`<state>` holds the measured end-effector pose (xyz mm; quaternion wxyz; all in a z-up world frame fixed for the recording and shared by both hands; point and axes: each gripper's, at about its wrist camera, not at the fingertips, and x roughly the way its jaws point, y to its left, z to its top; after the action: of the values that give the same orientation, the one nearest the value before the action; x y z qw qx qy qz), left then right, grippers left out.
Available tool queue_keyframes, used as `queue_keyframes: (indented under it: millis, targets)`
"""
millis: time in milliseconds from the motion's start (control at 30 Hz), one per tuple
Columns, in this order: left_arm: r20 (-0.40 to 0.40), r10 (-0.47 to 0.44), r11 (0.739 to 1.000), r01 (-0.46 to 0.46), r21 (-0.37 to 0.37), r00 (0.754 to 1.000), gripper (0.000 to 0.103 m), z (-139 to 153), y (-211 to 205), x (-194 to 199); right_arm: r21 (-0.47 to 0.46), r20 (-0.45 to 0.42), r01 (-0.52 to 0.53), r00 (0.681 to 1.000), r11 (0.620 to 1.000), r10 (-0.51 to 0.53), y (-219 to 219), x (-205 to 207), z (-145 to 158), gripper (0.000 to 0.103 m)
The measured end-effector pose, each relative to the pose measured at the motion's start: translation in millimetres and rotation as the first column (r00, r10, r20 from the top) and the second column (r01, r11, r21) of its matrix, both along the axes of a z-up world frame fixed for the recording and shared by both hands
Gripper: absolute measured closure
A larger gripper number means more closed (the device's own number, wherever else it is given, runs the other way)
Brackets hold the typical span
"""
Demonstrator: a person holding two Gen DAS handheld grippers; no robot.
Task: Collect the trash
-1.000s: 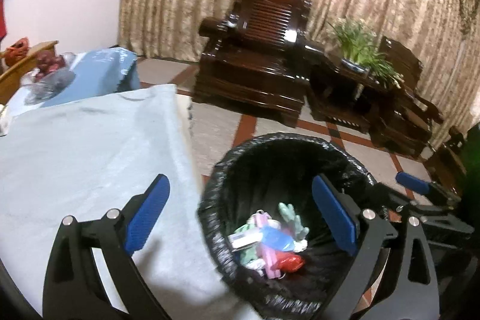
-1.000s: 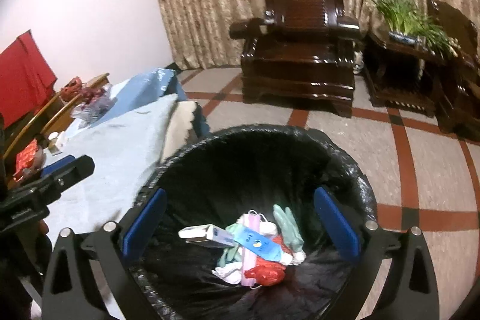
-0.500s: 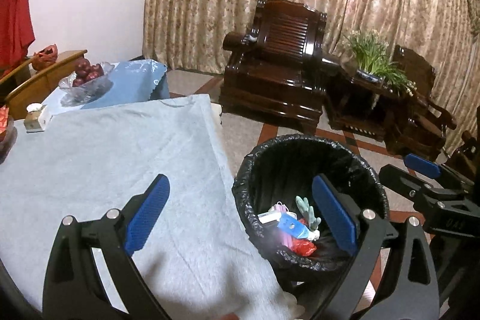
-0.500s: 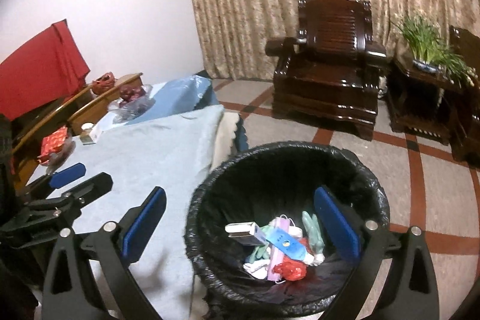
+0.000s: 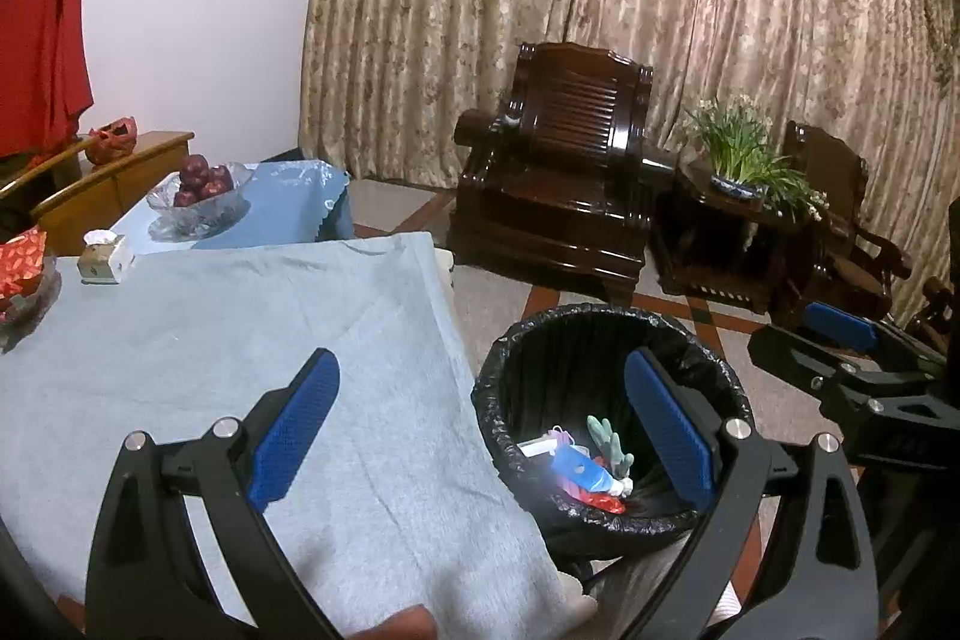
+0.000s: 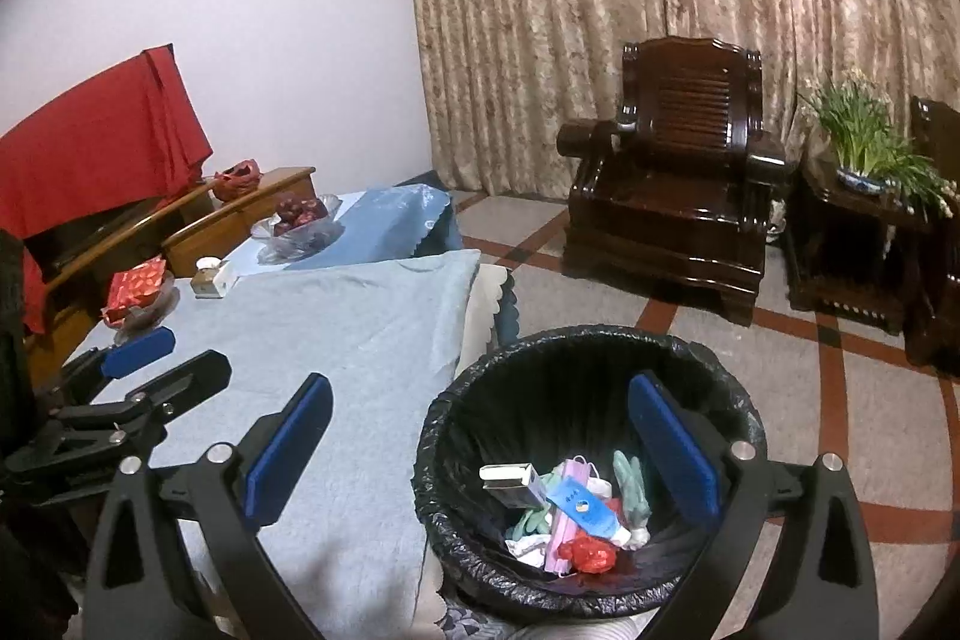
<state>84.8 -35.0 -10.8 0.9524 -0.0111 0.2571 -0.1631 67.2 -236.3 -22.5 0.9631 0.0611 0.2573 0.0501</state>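
Observation:
A black-lined trash bin (image 5: 606, 322) (image 6: 588, 346) stands on the floor beside the table. Inside lies trash: a blue tube (image 6: 585, 511), a pink mask (image 6: 567, 496), a white box (image 6: 507, 475), a red wrapper (image 6: 591, 556) and a green glove (image 6: 630, 484); it also shows in the left wrist view (image 5: 585, 469). My left gripper (image 5: 480, 427) is open and empty, above the table edge and bin. My right gripper (image 6: 480, 445) is open and empty, above the bin's left rim. Each gripper shows in the other's view: the right one (image 5: 840, 340), the left one (image 6: 138, 370).
The table carries a light blue cloth (image 5: 210, 340) (image 6: 336, 328), a glass fruit bowl (image 5: 201, 199), a small tissue box (image 5: 105, 259) and a red packet (image 6: 135, 286). Dark wooden armchairs (image 5: 558, 196), a plant table (image 5: 738, 196) and curtains stand behind. A wooden cabinet (image 6: 240, 214) lies left.
Both grippers have risen and pulled back from the bin, which now looks smaller and lower. More of the table and room has come into view. Both stay open.

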Motion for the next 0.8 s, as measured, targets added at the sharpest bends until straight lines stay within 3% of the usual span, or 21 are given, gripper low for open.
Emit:
queue_keyframes:
  millis: [800]
  targets:
    - [0.02, 0.032, 0.999, -0.031, -0.014, 0.999, 0.009, 7, 14, -7, -0.014, 0.013, -0.021, 1.0, 1.0, 0.022, 12, -3, 3, 0.006]
